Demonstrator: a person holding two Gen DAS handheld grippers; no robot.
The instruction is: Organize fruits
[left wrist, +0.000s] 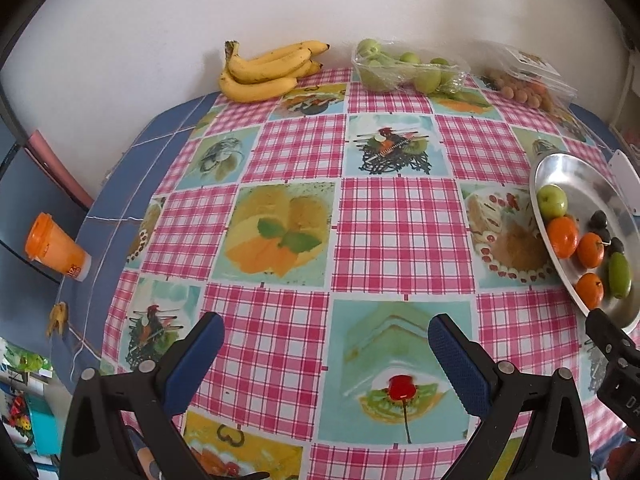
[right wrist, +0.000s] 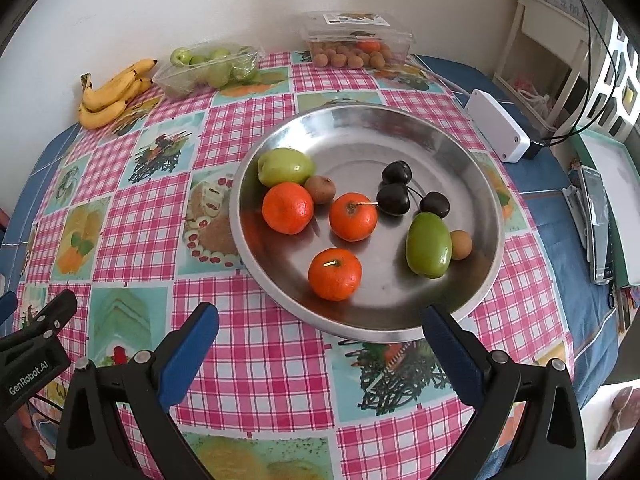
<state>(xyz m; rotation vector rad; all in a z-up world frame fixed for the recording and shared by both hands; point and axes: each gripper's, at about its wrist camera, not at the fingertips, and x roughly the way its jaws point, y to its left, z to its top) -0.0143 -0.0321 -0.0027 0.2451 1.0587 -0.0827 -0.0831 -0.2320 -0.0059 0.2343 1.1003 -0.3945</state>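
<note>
A round metal plate (right wrist: 400, 136) holds three oranges (right wrist: 287, 208), two green fruits (right wrist: 428, 245), dark cherries (right wrist: 394, 199) and two small brown fruits (right wrist: 320, 189). It also shows at the right of the left wrist view (left wrist: 576, 176). My right gripper (right wrist: 320, 342) is open and empty, just in front of the plate's near rim. My left gripper (left wrist: 326, 354) is open and empty above the checked tablecloth, left of the plate. A banana bunch (left wrist: 268, 70), a tray of green fruits (left wrist: 404, 68) and a box of small brown fruits (right wrist: 356, 46) stand at the back by the wall.
An orange cup (left wrist: 56, 248) and a banana peel scrap (left wrist: 58, 318) are at the table's left edge. A white box (right wrist: 498, 126) lies right of the plate. Books and a remote (right wrist: 600, 216) lie at the right edge. The wall bounds the back.
</note>
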